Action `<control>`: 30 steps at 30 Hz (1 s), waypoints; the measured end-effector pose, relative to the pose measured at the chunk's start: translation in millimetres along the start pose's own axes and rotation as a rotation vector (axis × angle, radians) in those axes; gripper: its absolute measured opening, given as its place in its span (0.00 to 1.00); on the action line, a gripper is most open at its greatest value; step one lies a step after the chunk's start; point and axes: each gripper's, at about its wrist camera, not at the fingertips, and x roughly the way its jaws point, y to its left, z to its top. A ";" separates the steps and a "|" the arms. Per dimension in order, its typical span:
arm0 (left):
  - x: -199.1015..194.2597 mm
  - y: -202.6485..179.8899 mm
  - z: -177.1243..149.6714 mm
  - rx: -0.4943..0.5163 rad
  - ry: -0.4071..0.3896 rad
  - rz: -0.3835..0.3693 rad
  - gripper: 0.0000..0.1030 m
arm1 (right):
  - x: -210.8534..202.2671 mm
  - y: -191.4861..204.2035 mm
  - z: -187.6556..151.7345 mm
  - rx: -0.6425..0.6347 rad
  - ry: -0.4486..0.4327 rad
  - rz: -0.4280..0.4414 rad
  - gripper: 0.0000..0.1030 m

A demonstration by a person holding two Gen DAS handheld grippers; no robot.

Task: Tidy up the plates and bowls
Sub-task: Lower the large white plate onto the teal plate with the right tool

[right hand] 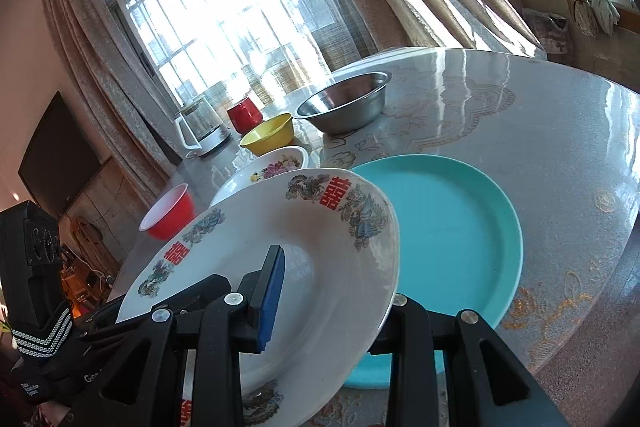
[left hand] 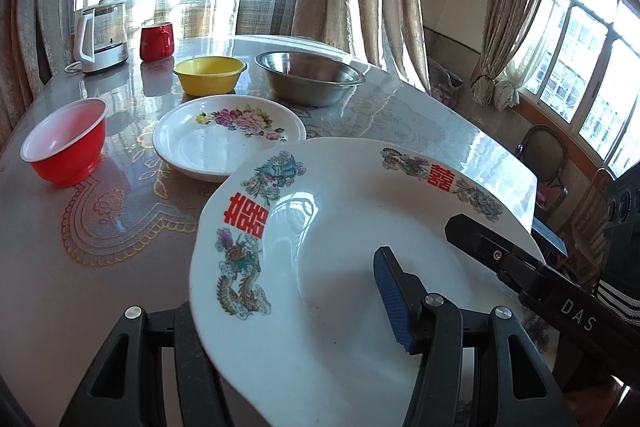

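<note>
A large white plate (left hand: 344,227) (right hand: 320,235) with dragon prints and red characters hangs tilted over the table, held from both sides. My left gripper (left hand: 288,315) is shut on its near rim, blue pad on top and the other finger underneath. My right gripper (right hand: 340,287) is shut on the opposite rim in the same way, and one of its fingers (left hand: 480,243) reaches in from the right. A teal plate (right hand: 452,239) lies flat on the table just beyond the held plate. A white flowered plate (left hand: 224,139) (right hand: 276,167) lies further back.
On the glossy table (left hand: 400,115) stand a red bowl (left hand: 66,143) (right hand: 168,213), a yellow bowl (left hand: 210,73) (right hand: 268,137), a steel bowl (left hand: 310,77) (right hand: 344,103), a red mug (left hand: 156,43) and a kettle (left hand: 102,35) at the far edge by the curtains.
</note>
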 end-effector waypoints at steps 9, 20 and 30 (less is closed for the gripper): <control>43.1 -27.3 19.0 0.024 0.084 0.062 0.57 | 5.1 -46.0 11.0 0.095 -0.009 -0.079 0.31; 42.8 -34.7 18.5 0.142 0.035 0.140 0.55 | 12.1 -65.8 15.9 0.104 -0.021 -0.137 0.31; 44.6 -22.8 13.9 0.095 0.051 0.108 0.50 | 12.4 -71.0 18.1 0.104 -0.020 -0.190 0.31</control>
